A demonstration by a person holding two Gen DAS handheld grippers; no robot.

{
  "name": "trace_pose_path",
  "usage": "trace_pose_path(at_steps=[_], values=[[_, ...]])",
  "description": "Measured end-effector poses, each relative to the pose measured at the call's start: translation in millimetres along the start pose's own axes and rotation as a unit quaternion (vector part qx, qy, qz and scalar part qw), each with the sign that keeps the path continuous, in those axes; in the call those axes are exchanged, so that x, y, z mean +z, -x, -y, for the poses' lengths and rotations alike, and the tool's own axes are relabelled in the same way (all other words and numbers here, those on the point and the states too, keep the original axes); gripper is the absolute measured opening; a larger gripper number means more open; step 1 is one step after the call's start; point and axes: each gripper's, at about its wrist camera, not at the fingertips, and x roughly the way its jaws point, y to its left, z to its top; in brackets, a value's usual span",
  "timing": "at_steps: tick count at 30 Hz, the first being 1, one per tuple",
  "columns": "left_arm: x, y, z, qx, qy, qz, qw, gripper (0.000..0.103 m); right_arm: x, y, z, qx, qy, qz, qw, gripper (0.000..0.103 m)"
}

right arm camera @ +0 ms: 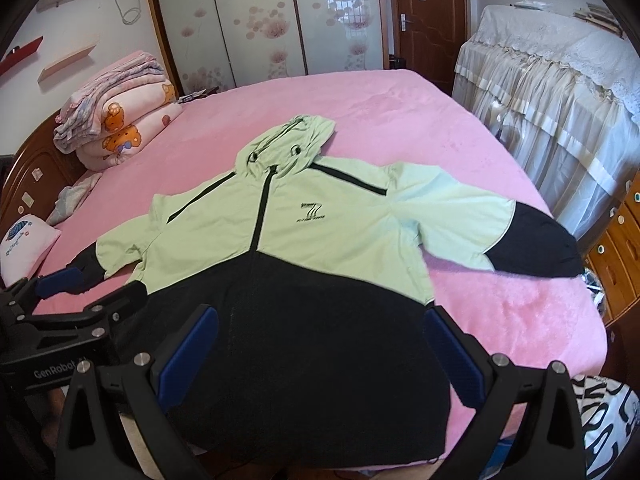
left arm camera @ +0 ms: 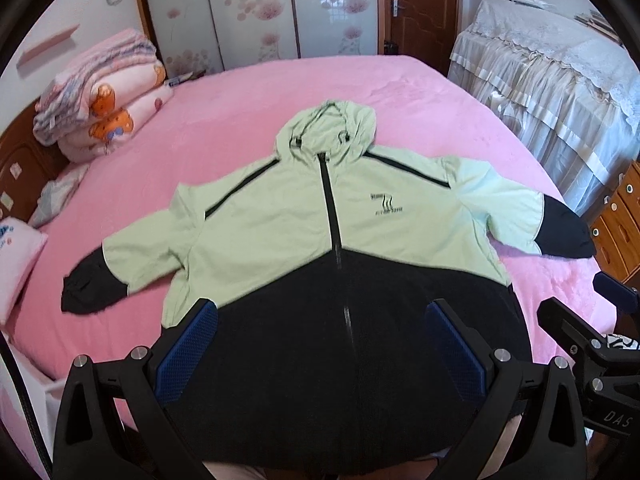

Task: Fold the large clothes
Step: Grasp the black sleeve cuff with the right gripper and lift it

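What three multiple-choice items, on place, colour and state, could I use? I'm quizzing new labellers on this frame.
1. Where does the jacket lie?
A. on the pink bed
B. on the floor
C. on a chair

2. What colour are its cuffs?
A. white
B. black
C. pink

3. How are the left tongs and right tongs?
A. both open
B. both shut
C. one open, one shut

Answers: 1 A, pink sheet shows all around it; 2 B, both sleeve ends are black; 3 A, each pair's blue pads stand wide apart.
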Motion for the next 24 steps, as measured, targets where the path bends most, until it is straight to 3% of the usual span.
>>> trace_pose_path(at_steps=[4,10,12,18,21,24], values=[[30,6,17,-0.01,-0.014,0.036,0.9992,0.103,23,4,23,-0.011,-0.002,0.017,1.0,0.103],[72,4,47,-0.03,-0.041,0.072,0.9961,0.103,56,20,54,-0.072,0.016,0.066,0.995,0.103],[88,0,60,-0.045,-0.052,0.086,0.9939,0.103,67,25,66,-0.088,0.018,0.08,0.993,0.103],[115,-17,100,-0.041,-0.081,0.153,0.984,0.103,90,29,108,-0.158,0.021,0.11,0.981,0.103],[124,-37,120,-0.033,-0.083,0.183,0.9789,0.103,99,19,137,-0.178,0.015,0.104,0.978,0.103],[136,-69,142,-0.049,-0.091,0.156,0.9824,0.103,106,-2,179,-0.18,-0.022,0.069,0.981,0.103]])
